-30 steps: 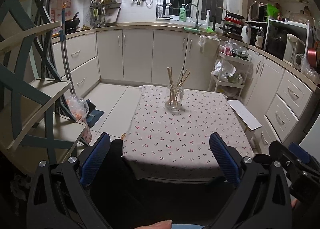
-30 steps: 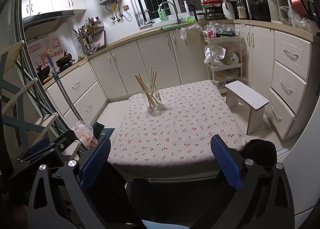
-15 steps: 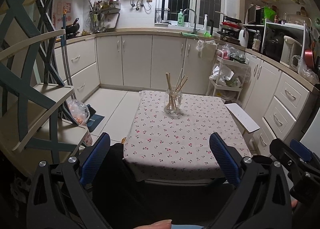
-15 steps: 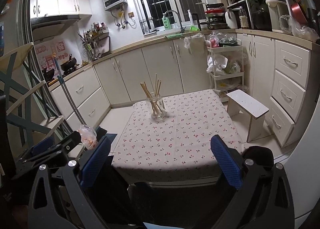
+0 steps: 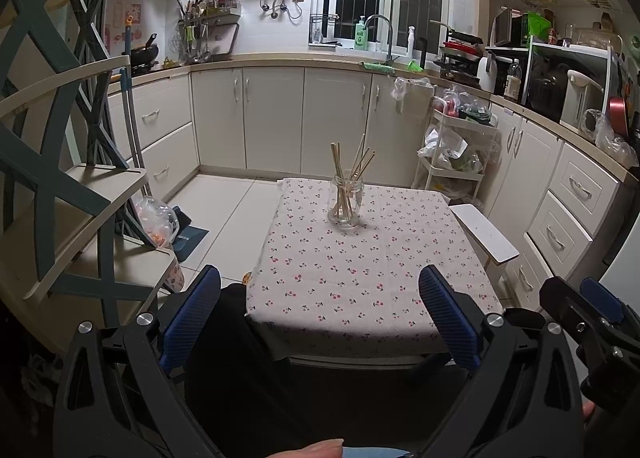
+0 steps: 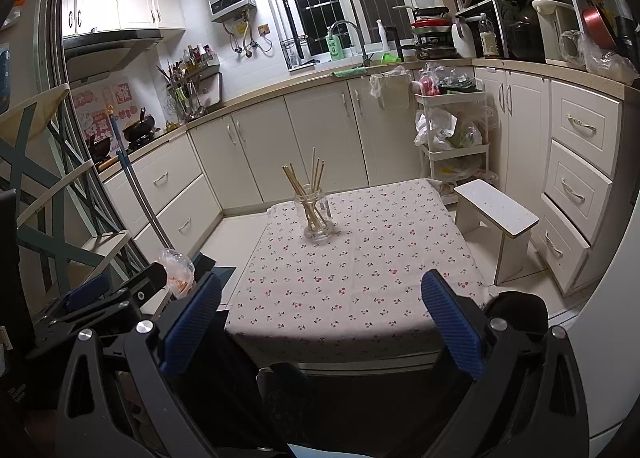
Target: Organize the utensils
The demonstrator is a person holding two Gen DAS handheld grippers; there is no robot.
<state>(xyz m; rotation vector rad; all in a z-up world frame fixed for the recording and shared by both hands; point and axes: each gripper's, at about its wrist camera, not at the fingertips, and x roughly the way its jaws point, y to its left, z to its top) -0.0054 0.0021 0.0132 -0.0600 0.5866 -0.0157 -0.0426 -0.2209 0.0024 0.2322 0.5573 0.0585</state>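
A: Where are the utensils?

B: Wooden chopsticks (image 5: 347,181) stand upright, fanned out, inside a clear glass jar (image 5: 345,199). The jar sits on a table (image 5: 360,278) under a cherry-print cloth, towards its far edge. No utensils lie loose on the cloth.

A: And the tongs?

B: The left gripper (image 5: 320,314) and right gripper (image 6: 322,318) are both spread wide and empty, held at the table's near edge, well short of the jar.

A: What does doing this well need?

B: Sticks gathered in the jar fit either a finished tidy-up or one awaiting sorting. Any reach should approach from above: thin sticks, and a light jar that could tip.

A: The room?

B: A kitchen: cream cabinets (image 5: 272,117) behind the jar, a white stool (image 6: 496,213) right of the table.
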